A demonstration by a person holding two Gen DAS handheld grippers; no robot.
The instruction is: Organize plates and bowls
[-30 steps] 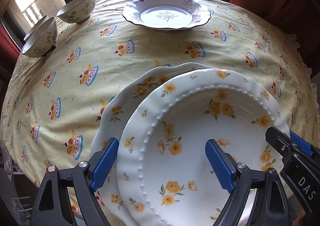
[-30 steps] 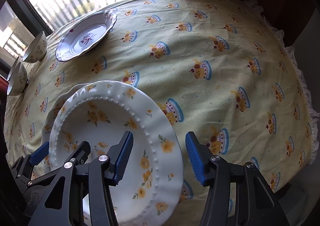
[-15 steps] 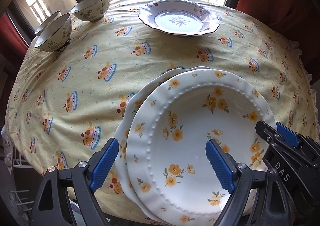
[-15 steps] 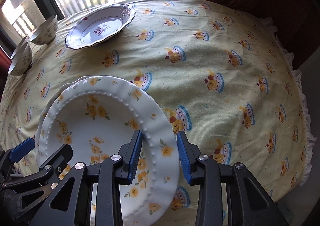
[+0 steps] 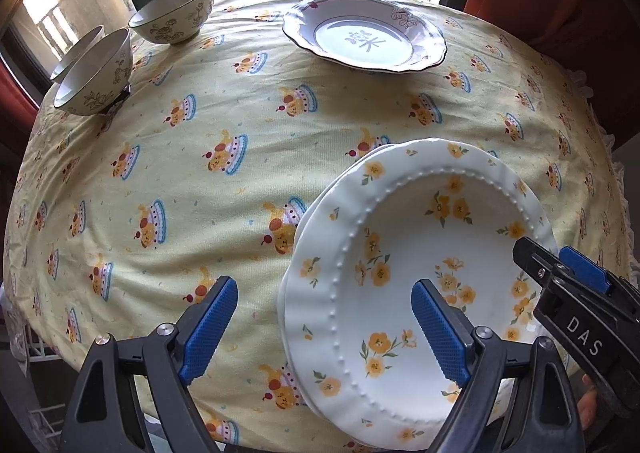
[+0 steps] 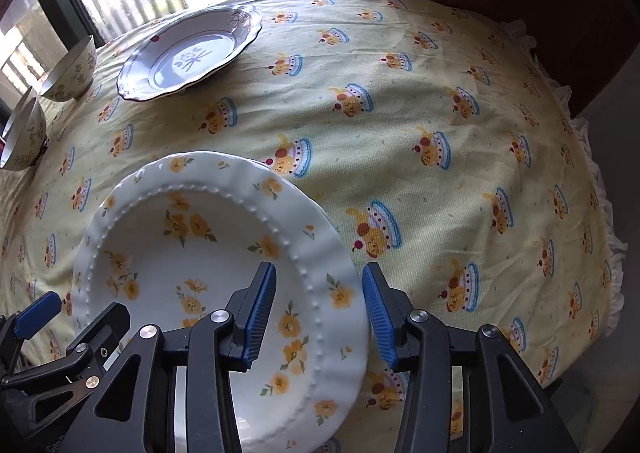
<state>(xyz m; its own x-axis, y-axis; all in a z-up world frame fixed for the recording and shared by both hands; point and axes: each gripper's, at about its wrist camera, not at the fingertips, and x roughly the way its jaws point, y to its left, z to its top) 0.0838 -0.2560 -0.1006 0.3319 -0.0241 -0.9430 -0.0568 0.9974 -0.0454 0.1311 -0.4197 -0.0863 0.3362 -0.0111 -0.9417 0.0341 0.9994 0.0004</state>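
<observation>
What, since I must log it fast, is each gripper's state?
Left gripper: open, holding nothing.
Right gripper: open, fingers just opening, astride the plate rim without gripping it.

A stack of two plates [image 5: 420, 253] is set at the near edge of the table [image 5: 240, 181], the upper plate nested in the lower. A single plate [image 5: 364, 39] is placed at the far edge. Three bowls [image 5: 96, 73] are grouped at the far left corner.
</observation>
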